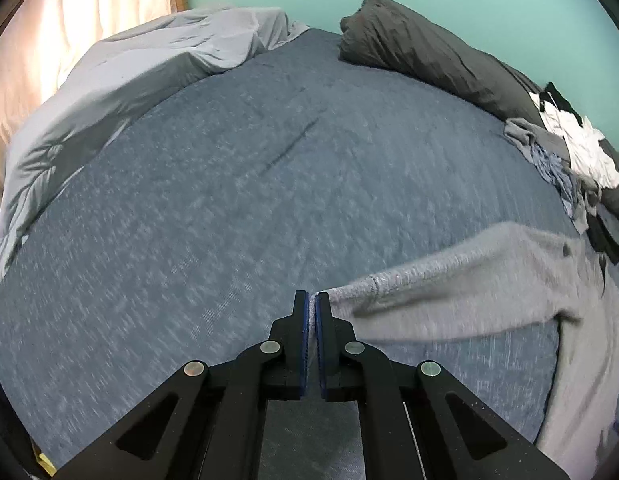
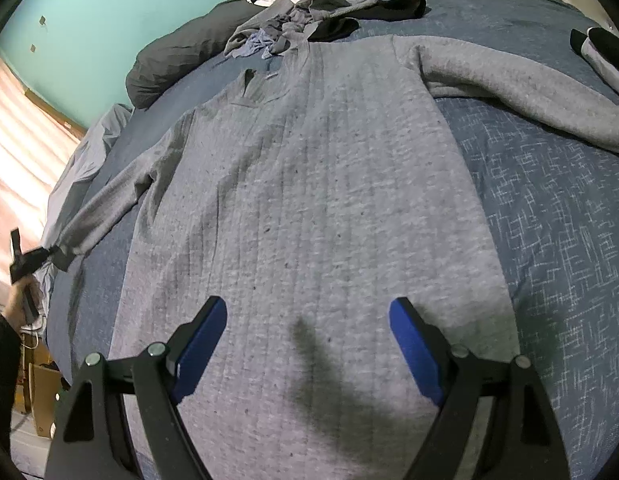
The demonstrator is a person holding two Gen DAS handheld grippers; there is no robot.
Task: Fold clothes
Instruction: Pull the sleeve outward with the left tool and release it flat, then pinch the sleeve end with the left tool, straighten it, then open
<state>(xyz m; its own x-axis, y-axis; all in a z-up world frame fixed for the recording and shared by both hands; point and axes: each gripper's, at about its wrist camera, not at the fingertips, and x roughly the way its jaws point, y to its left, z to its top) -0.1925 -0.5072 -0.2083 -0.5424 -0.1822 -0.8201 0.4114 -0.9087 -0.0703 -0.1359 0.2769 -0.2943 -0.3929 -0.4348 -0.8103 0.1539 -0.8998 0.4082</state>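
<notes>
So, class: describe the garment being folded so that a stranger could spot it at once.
Start at the blue bed cover. Spread flat across it lies the grey long-sleeved sweater. The clothes pile beyond its collar is crumpled; the sweater alone lies flat with sleeves outstretched.

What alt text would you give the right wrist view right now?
A grey long-sleeved sweater lies spread flat on a blue bedspread, with the open right claw hovering over its lower body, nothing between its pads. At far left, the left claw is shut on the cuff of one sleeve; a pile of unfolded clothes sits beyond the collar.
</notes>
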